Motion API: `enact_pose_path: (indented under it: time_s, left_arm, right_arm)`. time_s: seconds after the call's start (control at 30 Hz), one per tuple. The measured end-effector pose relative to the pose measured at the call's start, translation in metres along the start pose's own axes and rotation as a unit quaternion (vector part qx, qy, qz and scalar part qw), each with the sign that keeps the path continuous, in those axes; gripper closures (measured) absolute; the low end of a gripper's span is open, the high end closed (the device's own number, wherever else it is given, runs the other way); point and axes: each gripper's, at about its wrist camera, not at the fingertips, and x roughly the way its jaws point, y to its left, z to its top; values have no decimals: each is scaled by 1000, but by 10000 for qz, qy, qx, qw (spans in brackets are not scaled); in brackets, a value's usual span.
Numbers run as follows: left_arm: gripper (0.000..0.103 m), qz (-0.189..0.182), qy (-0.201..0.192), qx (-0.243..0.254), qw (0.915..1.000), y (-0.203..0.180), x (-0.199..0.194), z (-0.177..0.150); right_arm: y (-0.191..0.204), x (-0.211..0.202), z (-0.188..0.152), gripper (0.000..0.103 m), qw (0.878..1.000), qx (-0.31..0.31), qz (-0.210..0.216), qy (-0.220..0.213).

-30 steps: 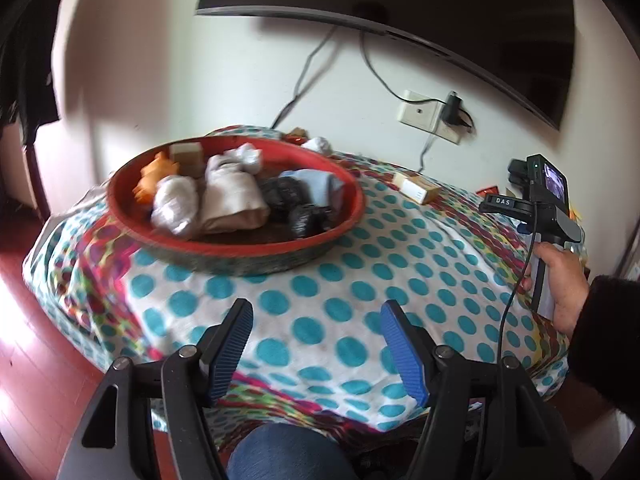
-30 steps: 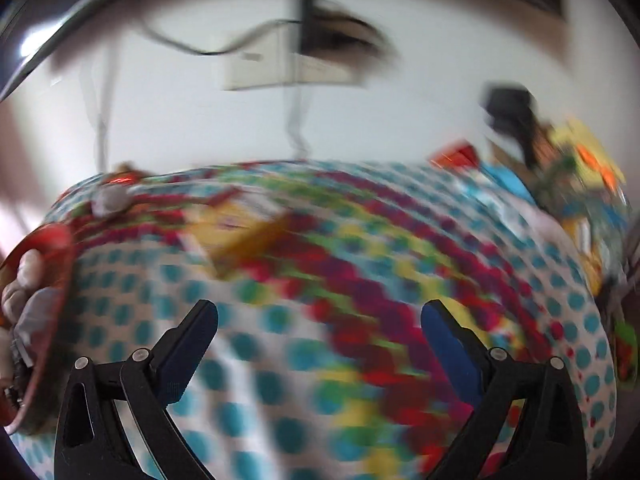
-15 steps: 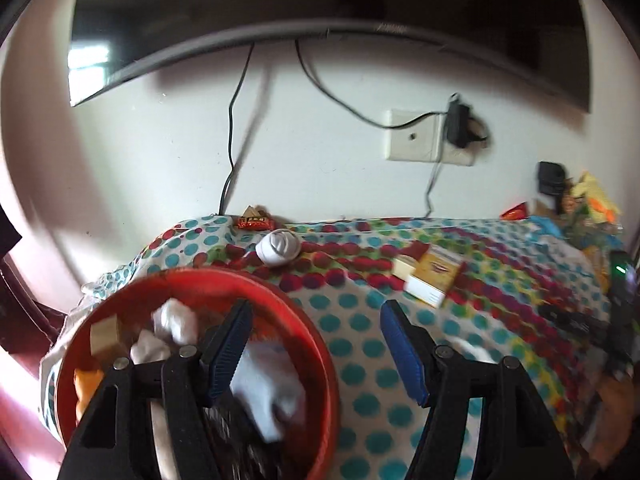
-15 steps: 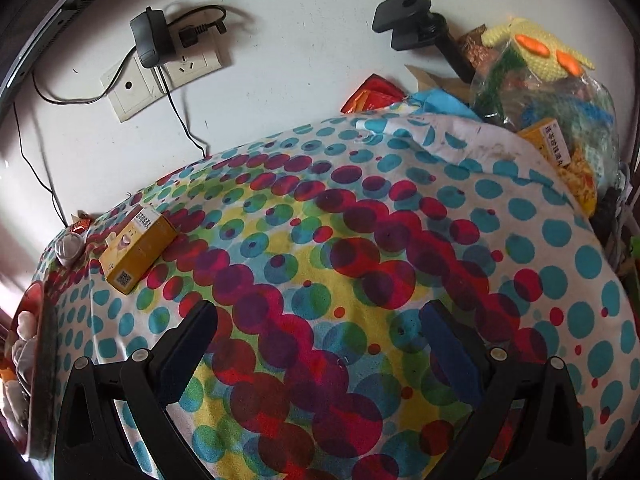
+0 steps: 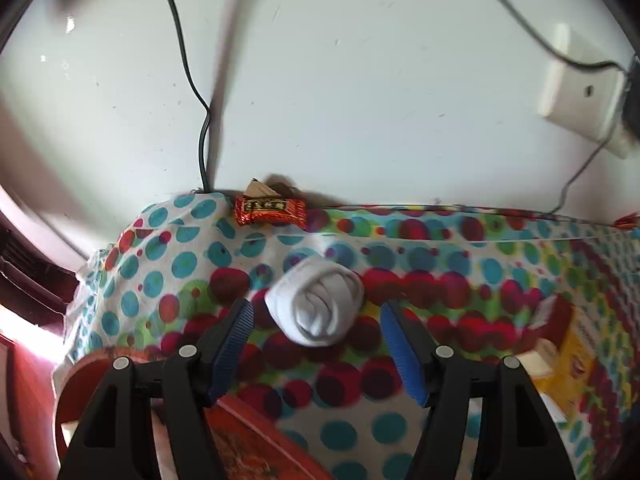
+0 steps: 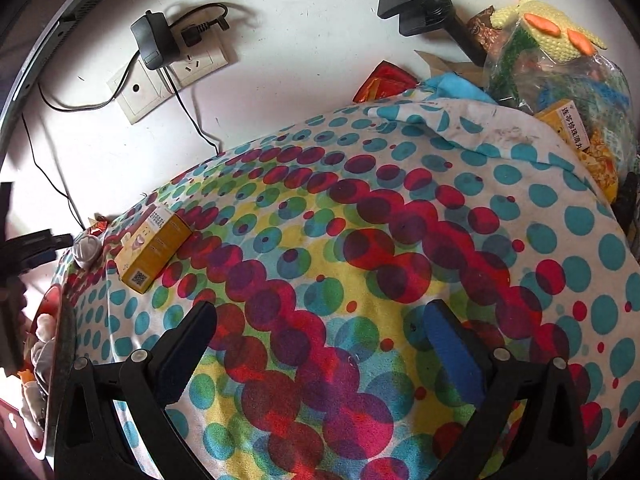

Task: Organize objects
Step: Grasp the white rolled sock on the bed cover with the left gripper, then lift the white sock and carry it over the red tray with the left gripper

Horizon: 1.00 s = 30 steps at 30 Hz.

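While the left gripper (image 5: 316, 344) hangs wide open and empty, the rolled white sock ball (image 5: 316, 306) lies just past its tips; next it should drop and pinch. From the right view, the right gripper (image 6: 320, 356) gapes empty, far right of that sock, over the spotted cloth (image 6: 400, 240).

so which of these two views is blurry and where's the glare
Left wrist view: soft motion blur on the white sock roll and dotted cloth, bright glare at the lower left edge. Right wrist view: sharp, evenly lit, fisheye bending the wall socket.
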Motion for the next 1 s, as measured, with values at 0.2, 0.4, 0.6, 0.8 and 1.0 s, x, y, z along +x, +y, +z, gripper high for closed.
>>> enact_pose_path:
  time_s: [0.2, 0.4, 0.6, 0.8, 1.0]
  left_arm:
    - [50, 48, 434, 57, 9990, 3, 36, 4]
    - [62, 84, 183, 420, 9989, -22, 16, -12]
    - [62, -129, -117, 405, 9990, -58, -28, -33]
    - [62, -225, -319, 316, 9987, -82, -73, -49]
    - [62, -133, -713, 254, 9970, -87, -123, -75]
  right_arm:
    - [2, 0, 1, 0, 10000, -35, 53, 15]
    - [4, 1, 0, 0, 10000, -71, 20, 33]
    - [4, 1, 0, 0, 10000, -90, -2, 42]
    - [4, 2, 0, 0, 9999, -108, -22, 52]
    - [4, 2, 0, 0, 9999, -123, -31, 63]
